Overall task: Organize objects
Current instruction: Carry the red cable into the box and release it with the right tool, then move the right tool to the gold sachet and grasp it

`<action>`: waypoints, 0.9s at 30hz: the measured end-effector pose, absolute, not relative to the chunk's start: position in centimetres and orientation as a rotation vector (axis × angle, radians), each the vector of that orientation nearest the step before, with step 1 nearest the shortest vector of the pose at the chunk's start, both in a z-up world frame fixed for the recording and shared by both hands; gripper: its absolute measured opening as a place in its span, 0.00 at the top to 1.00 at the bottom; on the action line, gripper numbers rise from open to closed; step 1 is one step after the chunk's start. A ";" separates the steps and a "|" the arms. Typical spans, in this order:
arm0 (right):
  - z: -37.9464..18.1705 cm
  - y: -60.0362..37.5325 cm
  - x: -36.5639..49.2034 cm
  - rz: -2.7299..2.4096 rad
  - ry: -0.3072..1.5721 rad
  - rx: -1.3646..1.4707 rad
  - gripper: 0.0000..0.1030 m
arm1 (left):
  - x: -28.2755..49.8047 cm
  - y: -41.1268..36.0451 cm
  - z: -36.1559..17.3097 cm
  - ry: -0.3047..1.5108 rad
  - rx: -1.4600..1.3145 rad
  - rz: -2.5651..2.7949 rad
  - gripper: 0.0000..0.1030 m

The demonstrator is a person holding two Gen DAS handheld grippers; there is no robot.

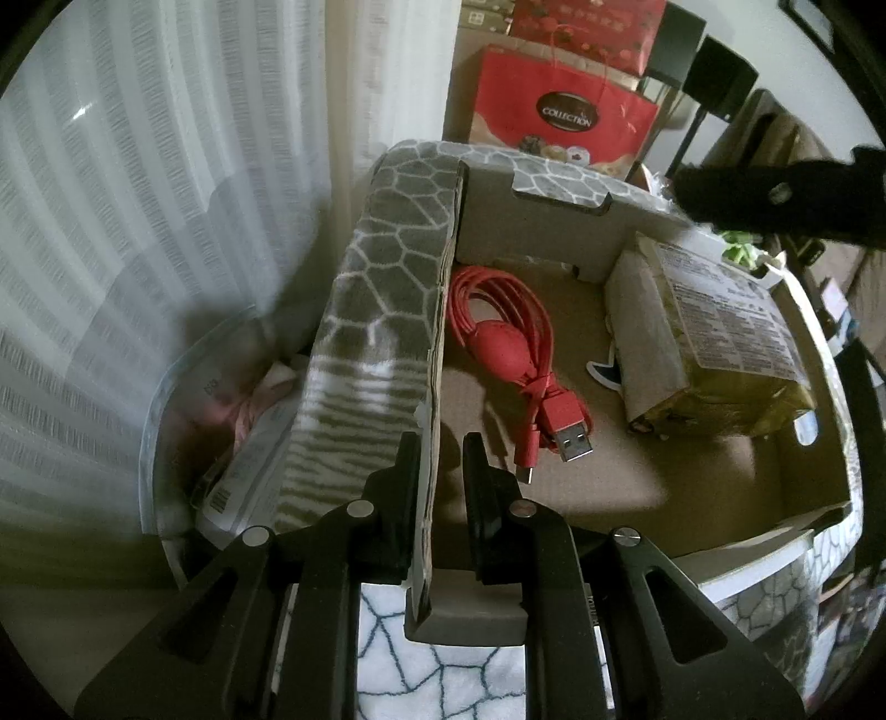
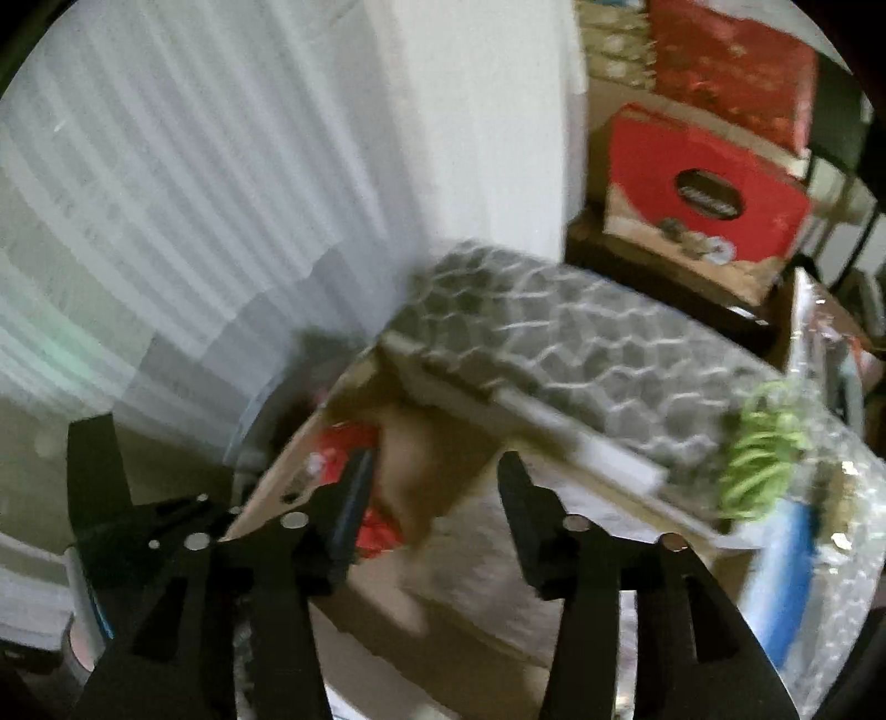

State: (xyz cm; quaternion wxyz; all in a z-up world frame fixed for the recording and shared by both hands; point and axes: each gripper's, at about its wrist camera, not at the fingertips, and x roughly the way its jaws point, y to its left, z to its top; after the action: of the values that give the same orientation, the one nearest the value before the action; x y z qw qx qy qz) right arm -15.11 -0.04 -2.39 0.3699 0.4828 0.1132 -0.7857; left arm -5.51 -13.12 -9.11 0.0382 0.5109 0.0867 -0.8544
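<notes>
At the top of the frame we see a red gift bag [image 1: 559, 105] marked "COLLECTION", with a red patterned box [image 1: 587, 27] above it; pale striped curtains [image 1: 138, 194] fill the left side.

The word "COLLECTION" stands in a dark oval on the red bag [image 1: 559, 105] at the far side; the packet's [image 1: 714, 321] printed label is unreadable.
</notes>
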 end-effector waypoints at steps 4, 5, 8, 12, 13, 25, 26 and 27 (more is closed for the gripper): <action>-1.1 3.2 -17.0 -2.105 0.271 1.254 0.44 | -5.5 -13.2 -9.1 0.266 1.567 -2.621 0.87; -1.0 4.1 -17.6 -2.130 0.263 1.263 0.43 | -5.5 -13.2 -9.1 0.266 1.567 -2.621 0.87; -0.7 6.4 -19.2 -2.188 0.253 1.283 0.40 | -5.5 -13.2 -9.1 0.266 1.567 -2.621 0.87; -0.9 9.5 -21.5 -2.292 0.261 1.318 0.36 | -5.5 -13.2 -9.1 0.266 1.568 -2.621 0.87; -1.1 10.1 -22.1 -2.306 0.258 1.330 0.35 | -5.5 -13.2 -9.1 0.266 1.568 -2.622 0.87; -3.6 18.2 -27.0 -2.490 0.227 1.467 0.34 | -5.5 -13.1 -9.1 0.265 1.570 -2.621 0.87; -3.9 19.0 -27.2 -2.502 0.225 1.485 0.34 | -5.4 -12.9 -9.1 0.266 1.570 -2.621 0.87; -4.1 19.5 -27.5 -2.510 0.224 1.497 0.34 | -5.5 -13.0 -9.1 0.265 1.571 -2.621 0.87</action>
State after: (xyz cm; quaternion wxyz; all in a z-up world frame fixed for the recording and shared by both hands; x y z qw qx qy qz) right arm -27.48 19.50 -4.10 0.1052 0.5078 0.0760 -0.8516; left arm -5.46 -13.01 -9.10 0.0371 0.5118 0.0864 -0.8540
